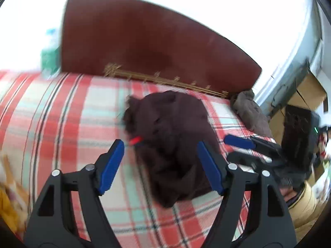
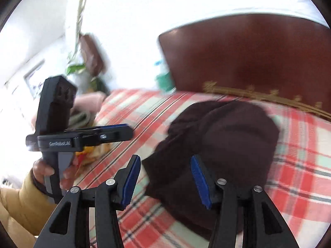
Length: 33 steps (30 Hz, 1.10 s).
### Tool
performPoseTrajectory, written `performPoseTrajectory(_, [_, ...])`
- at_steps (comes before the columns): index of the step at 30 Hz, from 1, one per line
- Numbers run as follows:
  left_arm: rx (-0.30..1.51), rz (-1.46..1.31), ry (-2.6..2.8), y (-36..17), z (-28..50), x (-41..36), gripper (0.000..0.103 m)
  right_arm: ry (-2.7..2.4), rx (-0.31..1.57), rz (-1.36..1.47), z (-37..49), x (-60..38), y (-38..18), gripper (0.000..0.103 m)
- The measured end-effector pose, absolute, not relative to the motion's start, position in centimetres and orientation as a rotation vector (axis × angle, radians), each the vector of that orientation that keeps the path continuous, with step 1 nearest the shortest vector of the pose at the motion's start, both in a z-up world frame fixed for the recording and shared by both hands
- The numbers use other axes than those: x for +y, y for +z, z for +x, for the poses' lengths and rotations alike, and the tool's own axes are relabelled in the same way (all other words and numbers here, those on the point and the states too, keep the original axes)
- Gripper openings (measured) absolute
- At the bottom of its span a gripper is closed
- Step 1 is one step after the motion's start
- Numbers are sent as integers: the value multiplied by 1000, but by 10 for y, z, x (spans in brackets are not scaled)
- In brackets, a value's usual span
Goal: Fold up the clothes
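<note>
Left gripper (image 1: 161,165) jaws wide, empty, right gripper (image 2: 165,180) jaws apart, empty, dark brown garment (image 1: 171,136) bunched just ahead on plaid bed cover (image 1: 62,113).

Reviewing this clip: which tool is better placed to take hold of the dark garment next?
Left, marginally. The left tool stands open with the dark garment and its red tag just ahead between its pads. The right tool is also open over the garment, so the difference is slight.

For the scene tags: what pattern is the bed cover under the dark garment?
Red, white and mint plaid bed cover, clearest in the left wrist view.
</note>
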<state>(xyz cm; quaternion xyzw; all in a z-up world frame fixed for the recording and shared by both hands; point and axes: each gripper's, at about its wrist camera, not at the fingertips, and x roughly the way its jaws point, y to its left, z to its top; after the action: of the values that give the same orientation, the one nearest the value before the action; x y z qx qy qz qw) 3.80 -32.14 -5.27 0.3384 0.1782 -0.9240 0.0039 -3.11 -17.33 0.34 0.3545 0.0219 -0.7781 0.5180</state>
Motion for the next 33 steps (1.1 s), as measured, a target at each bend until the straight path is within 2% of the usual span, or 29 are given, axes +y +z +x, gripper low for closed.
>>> performPoseTrajectory(2, [469, 1093, -2879, -59, 24, -308, 77, -1945, 40, 901, -51, -172, 0, 52])
performPoseTrajectory(6, [436, 1259, -2751, -99, -2, -302, 77, -1995, 100, 958, -77, -191, -20, 52])
performPoseTrajectory(10, [580, 1368, -2630, -145, -2, -320, 78, -2008, 266, 987, -83, -219, -46, 53])
performPoseTrajectory(14, [570, 1335, -2647, -141, 5, -318, 78, -1999, 366, 944, -70, -226, -51, 57])
performPoseTrajectory(17, [690, 1309, -2656, -134, 16, -324, 77, -1976, 266, 943, -80, -213, -36, 57])
performPoseTrajectory(20, [705, 1353, -2678, -133, 22, -319, 78, -1974, 160, 904, -92, -205, -17, 57])
performPoseTrajectory(27, [748, 1438, -2698, -142, 24, -310, 78, -1950, 274, 1074, -125, -244, -46, 58])
performPoseTrajectory(30, [831, 1466, -2712, -142, 27, -313, 78, -1905, 146, 1059, -119, -221, -37, 60])
performPoseTrajectory(33, [950, 1505, -2730, -145, 29, -316, 78, -1858, -63, 1066, -118, -175, -34, 80])
